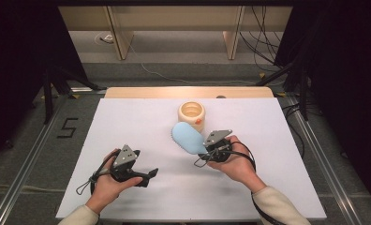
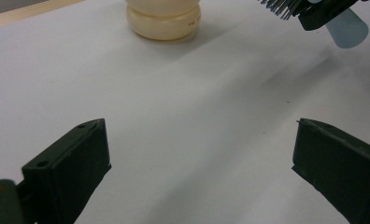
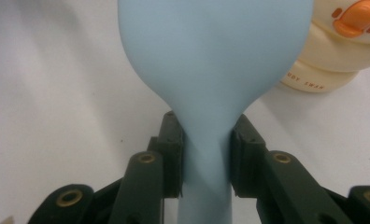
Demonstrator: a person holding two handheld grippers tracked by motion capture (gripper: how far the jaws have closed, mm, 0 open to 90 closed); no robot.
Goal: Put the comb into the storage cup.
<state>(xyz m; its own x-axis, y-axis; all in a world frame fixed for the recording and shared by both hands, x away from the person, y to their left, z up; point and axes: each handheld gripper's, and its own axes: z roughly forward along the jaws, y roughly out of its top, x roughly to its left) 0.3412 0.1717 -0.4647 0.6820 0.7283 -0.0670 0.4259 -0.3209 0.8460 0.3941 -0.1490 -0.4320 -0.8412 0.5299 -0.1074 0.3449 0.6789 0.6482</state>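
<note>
Mid-desk [image 1: 141,117], pale blue brush [image 1: 187,137], oval head, dark bristles underneath, handle clamped in right hand-held gripper [image 1: 207,149], just beside cream jar [image 1: 191,114], left hand-held gripper [image 1: 148,176] wide open, empty.

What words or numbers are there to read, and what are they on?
"5": dark mark on the floor, left of the table.
Small brown print on the cream pot, low on its side: too blurred and upside down to read.
The blue brush carries no text.
</note>
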